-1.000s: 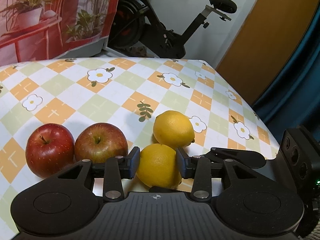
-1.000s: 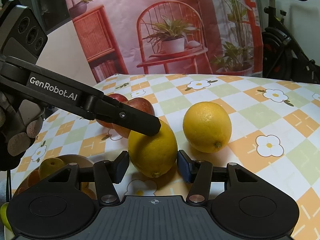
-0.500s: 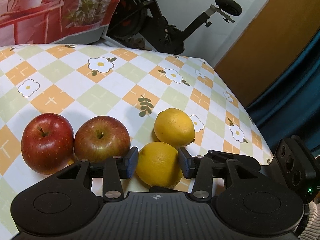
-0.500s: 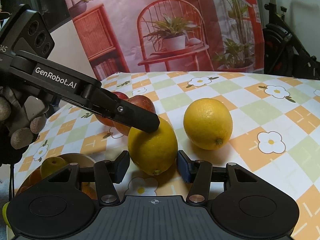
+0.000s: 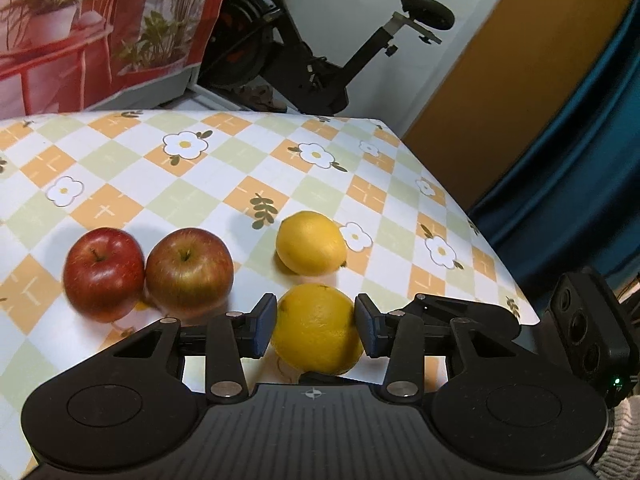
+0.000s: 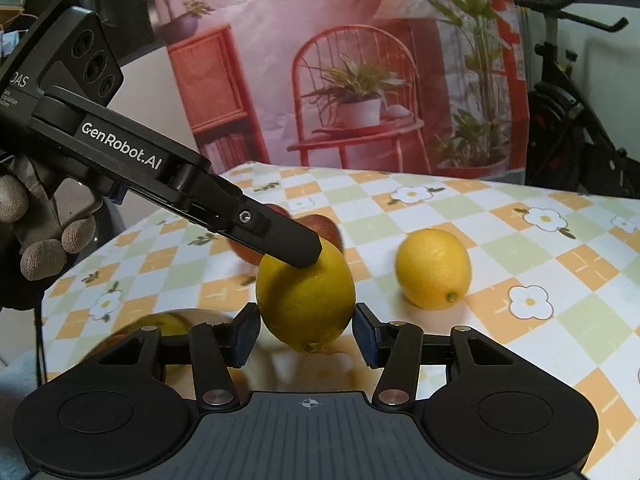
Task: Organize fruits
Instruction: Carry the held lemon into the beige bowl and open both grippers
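Observation:
Two red apples (image 5: 104, 272) (image 5: 190, 268) sit side by side on the checked tablecloth, left of a resting lemon (image 5: 310, 242). A second lemon (image 5: 316, 320) is a little above the cloth between the pads of my left gripper (image 5: 316, 328), whose jaws are closing on it. In the right wrist view the same held lemon (image 6: 306, 300) is also between the pads of my right gripper (image 6: 306, 336), which is shut on its sides. One left finger (image 6: 288, 240) presses its top. The resting lemon (image 6: 434, 268) lies to the right, and the apples (image 6: 324, 226) are mostly hidden behind that finger.
A bowl (image 6: 160, 324) with fruit shows blurred at the lower left of the right wrist view, near the table corner. A gloved hand (image 6: 44, 248) holds the left tool. The table's right edge (image 5: 480, 236) drops off by a blue curtain. An exercise bike stands behind.
Both grippers have risen with the lemon between them. The gap between it and the resting lemon has grown, and the apples and cloth have slid lower and farther away in the views.

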Demonstrator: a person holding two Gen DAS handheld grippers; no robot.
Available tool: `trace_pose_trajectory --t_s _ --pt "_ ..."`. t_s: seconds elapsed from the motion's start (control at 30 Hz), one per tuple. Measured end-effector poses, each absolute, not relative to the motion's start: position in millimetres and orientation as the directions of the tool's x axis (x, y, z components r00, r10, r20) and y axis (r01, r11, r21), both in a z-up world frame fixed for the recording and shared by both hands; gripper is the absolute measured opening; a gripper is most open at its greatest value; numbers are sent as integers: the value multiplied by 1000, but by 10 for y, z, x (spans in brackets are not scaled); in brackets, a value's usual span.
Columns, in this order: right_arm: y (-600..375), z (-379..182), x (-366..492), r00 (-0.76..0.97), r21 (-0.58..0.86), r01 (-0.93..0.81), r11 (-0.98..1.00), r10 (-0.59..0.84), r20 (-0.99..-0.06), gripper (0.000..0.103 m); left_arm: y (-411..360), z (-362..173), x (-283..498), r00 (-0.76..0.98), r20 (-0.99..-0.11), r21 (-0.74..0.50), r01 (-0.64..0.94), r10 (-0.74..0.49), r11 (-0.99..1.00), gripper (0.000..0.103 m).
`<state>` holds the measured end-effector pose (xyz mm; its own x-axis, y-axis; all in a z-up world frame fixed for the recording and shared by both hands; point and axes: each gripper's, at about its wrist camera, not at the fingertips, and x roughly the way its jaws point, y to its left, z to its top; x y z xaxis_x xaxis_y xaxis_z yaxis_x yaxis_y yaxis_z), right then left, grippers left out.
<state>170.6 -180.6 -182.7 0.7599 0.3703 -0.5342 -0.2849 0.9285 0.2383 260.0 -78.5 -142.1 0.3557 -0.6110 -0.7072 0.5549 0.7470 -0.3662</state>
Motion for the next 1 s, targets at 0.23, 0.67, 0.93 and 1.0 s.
trace_pose_trajectory --t_s 0.23,0.67,0.93,1.0 --pt "-1596 -1675 1497 744 236 -322 917 399 -535 47 -590 -1311 2297 375 -705 -357 545 -602 758 45" --pt "-1198 -1628 1280 690 251 -373 893 448 -569 47 -322 -1310 1902 411 -724 -311 522 -554 794 45" --pt "-1112 -1703 1247 662 242 -385 891 449 -600 47 -278 -1417 1863 401 -734 -320 507 -548 800 45" --pt "-1125 -1711 1241 661 246 -383 891 450 -600 47 -287 -1423 1862 399 -735 -320 510 -549 798 45"
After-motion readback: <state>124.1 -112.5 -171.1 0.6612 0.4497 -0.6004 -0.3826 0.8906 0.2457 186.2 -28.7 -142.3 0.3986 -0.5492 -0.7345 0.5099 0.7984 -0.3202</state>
